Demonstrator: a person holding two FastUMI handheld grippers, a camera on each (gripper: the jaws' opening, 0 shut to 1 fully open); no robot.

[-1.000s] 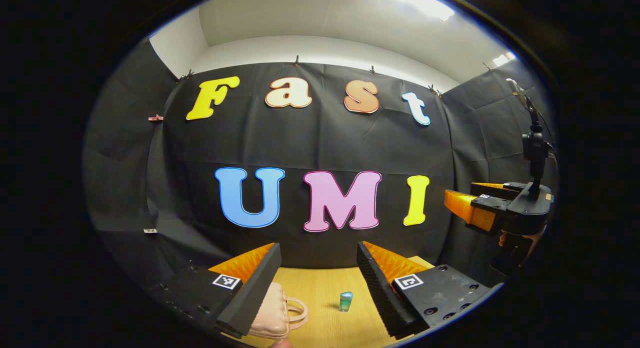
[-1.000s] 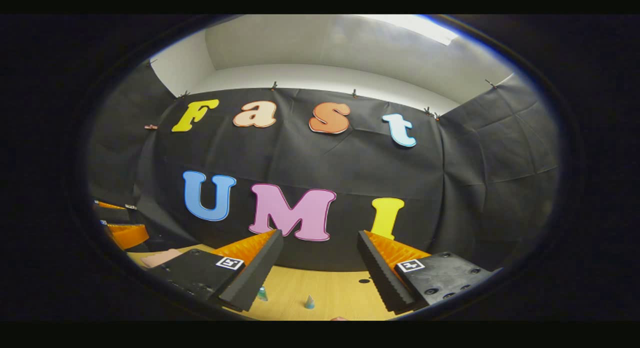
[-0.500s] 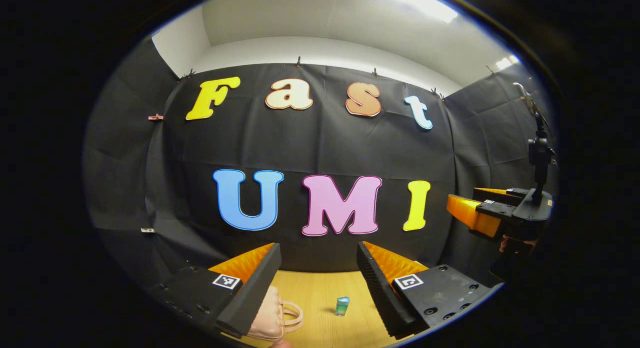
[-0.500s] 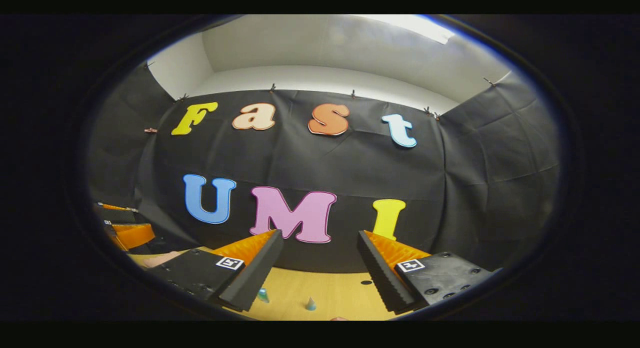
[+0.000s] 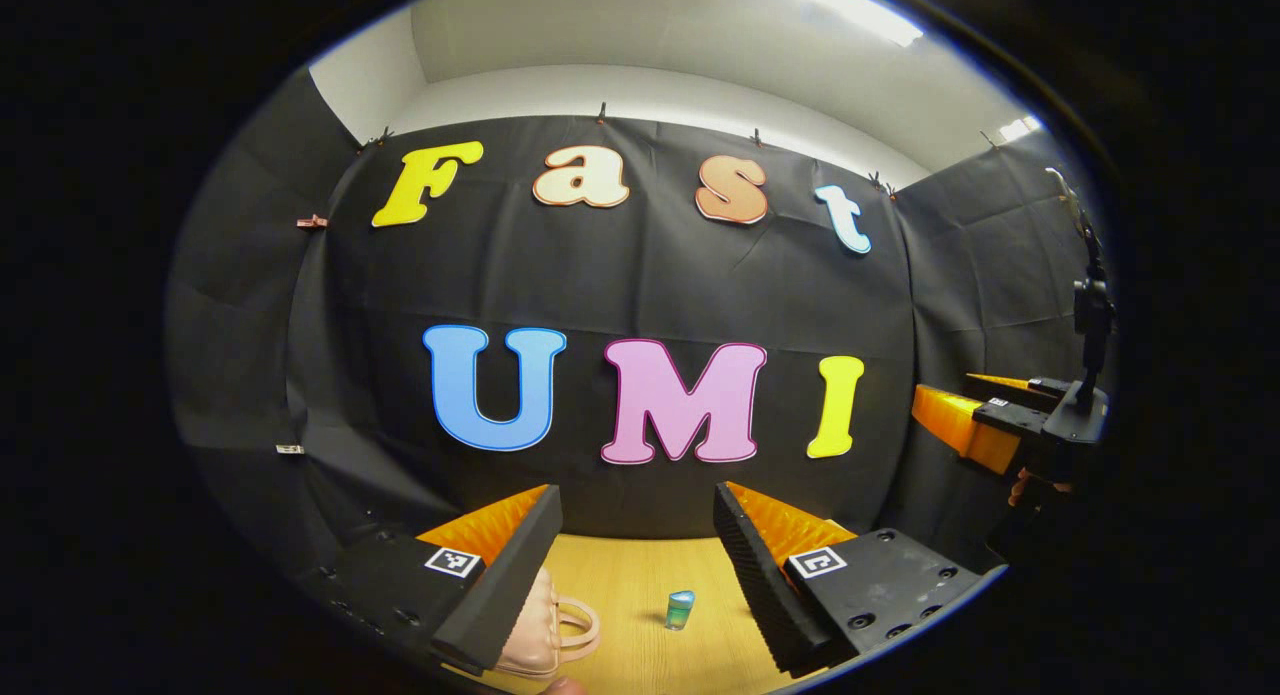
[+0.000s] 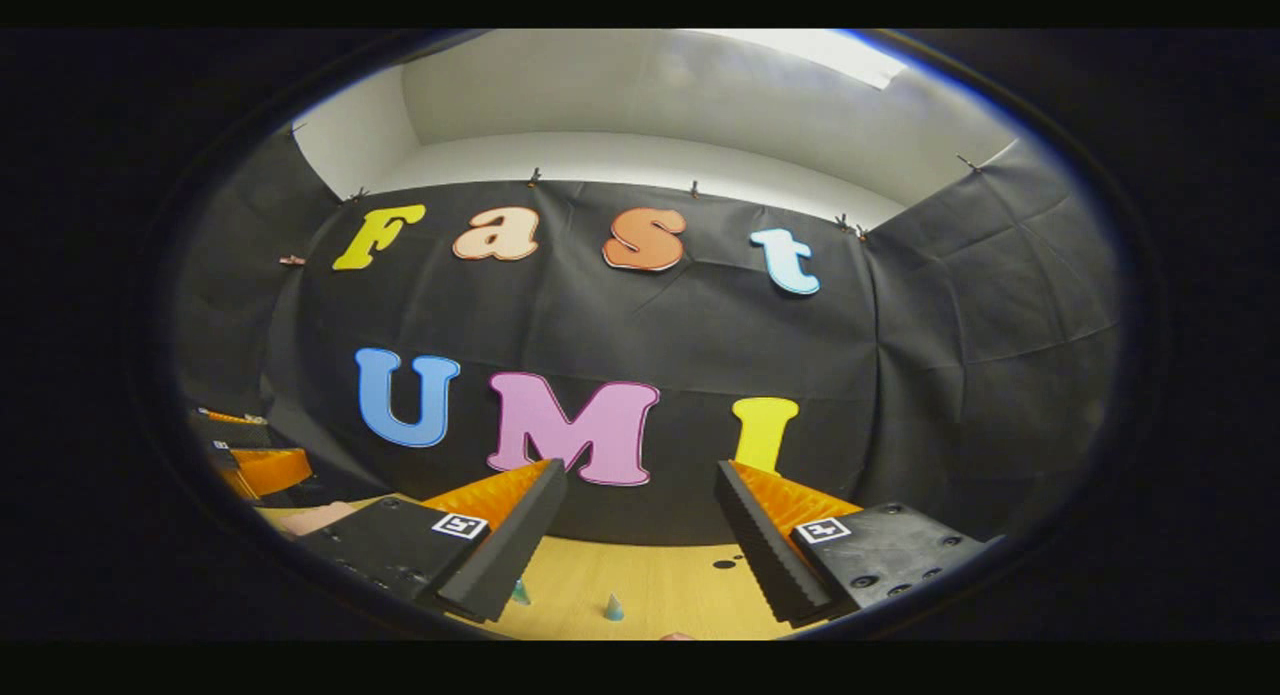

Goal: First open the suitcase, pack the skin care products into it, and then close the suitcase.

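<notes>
In the left gripper view a small pink suitcase point(image 5: 548, 627) with a loop handle lies shut on the wooden table point(image 5: 630, 575), partly hidden behind my left finger. A small blue-green bottle point(image 5: 680, 609) stands to its right. My left gripper point(image 5: 635, 495) hangs open above them, holding nothing. The right gripper point(image 5: 942, 390) floats at the far right, held by a hand. In the right gripper view my right gripper point(image 6: 640, 470) is open and holds nothing. Below it stand two small blue-green cone-shaped caps point(image 6: 612, 607) point(image 6: 519, 592). The left gripper point(image 6: 250, 450) and a pink patch point(image 6: 312, 517) show at far left.
The black cloth wall closes the booth behind and on both sides of the table. A dark round hole point(image 6: 725, 564) marks the tabletop point(image 6: 660, 580) near my right finger. A camera mast point(image 5: 1090, 315) rises from the right gripper.
Both views have shifted a little. In the left gripper view the right gripper has drifted to the right and the bottle has slid slightly left. Both grippers stay open.
</notes>
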